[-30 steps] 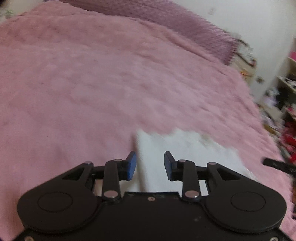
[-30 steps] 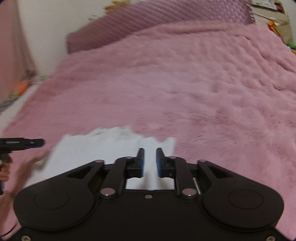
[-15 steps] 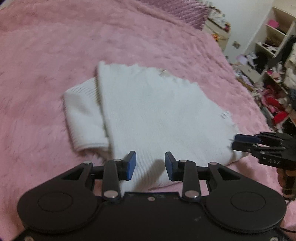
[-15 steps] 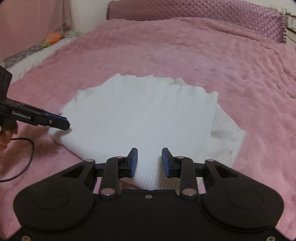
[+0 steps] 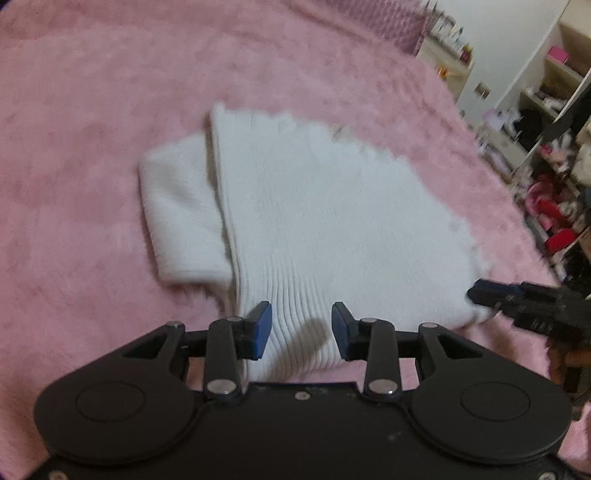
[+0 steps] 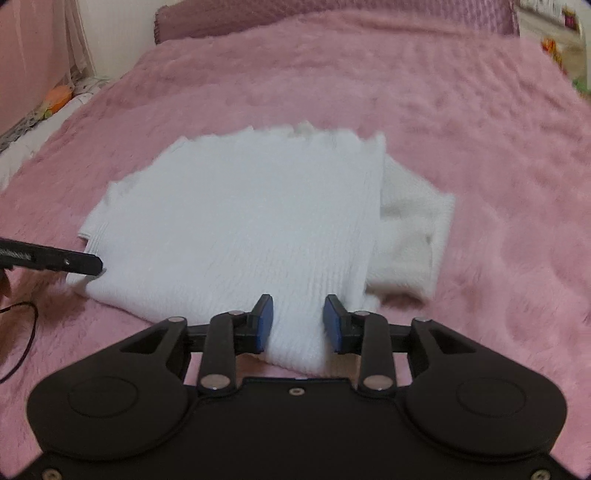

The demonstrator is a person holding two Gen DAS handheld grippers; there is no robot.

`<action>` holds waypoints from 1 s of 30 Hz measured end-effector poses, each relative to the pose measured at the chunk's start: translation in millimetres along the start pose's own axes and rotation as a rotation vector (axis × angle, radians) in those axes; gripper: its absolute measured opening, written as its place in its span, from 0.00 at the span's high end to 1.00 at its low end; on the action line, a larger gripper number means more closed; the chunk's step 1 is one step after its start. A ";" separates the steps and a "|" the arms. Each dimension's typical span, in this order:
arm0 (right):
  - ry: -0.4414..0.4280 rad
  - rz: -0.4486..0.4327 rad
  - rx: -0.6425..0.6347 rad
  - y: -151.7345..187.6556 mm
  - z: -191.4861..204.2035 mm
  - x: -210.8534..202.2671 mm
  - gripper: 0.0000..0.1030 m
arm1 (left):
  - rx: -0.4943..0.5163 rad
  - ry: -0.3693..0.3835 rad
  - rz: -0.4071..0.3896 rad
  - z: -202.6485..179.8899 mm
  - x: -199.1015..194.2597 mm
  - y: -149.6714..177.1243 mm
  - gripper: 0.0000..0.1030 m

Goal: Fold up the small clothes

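Note:
A white ribbed knit sweater [image 5: 314, 221] lies folded flat on the pink fluffy blanket [image 5: 92, 110], one sleeve sticking out at its side [image 5: 177, 214]. My left gripper [image 5: 301, 328] is open over the sweater's near edge, the cloth between the blue pads, not pinched. In the right wrist view the sweater [image 6: 251, 214] lies ahead and my right gripper [image 6: 298, 323] is open over its near corner. Each gripper shows in the other's view: the right one [image 5: 517, 299] at the sweater's right corner, the left one [image 6: 55, 260] at its left corner.
The blanket covers a bed with a purple quilted headboard [image 6: 332, 14]. Cluttered shelves and toys [image 5: 554, 184] stand beyond the bed's right side. A curtain and small items [image 6: 55, 96] lie along the left side. A black cable [image 6: 18, 332] hangs at the left.
Both grippers have dropped lower and come in to the sweater's near edge. The right gripper's jaws have opened wider. The sweater lies as before.

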State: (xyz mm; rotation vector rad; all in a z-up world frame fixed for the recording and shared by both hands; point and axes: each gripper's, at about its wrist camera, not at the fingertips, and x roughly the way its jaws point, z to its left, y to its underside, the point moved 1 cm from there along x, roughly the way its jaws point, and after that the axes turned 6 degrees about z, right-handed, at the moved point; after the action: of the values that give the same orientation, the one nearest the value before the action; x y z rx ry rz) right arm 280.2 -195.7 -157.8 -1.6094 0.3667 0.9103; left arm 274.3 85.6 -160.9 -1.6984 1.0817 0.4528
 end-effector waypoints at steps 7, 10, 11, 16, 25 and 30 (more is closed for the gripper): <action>-0.037 -0.070 -0.321 -9.1 103.5 -5.8 0.55 | -0.056 -0.086 -0.084 41.9 -29.1 -52.3 0.58; -0.035 -0.065 -0.464 -5.8 151.4 5.9 0.55 | -0.084 -0.134 -0.087 61.1 -26.0 -74.6 0.57; -0.032 -0.060 -0.499 -3.9 162.7 10.0 0.55 | -0.088 -0.141 -0.084 64.8 -23.5 -80.8 0.56; -0.010 -0.038 -0.657 13.4 213.2 34.3 0.55 | -0.103 -0.132 -0.058 76.2 -1.5 -104.4 0.55; 0.095 -0.057 -0.764 21.1 235.4 56.4 0.55 | -0.194 -0.053 -0.027 98.9 37.5 -125.1 0.55; 0.123 -0.074 -0.795 21.5 242.1 62.5 0.55 | -0.186 -0.059 -0.010 101.7 55.1 -132.3 0.55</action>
State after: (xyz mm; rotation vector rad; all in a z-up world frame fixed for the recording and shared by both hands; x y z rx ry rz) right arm 220.0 40.2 -218.8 -2.3926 0.0099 0.9601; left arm 432.7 161.2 -168.4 -1.8402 1.0130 0.6098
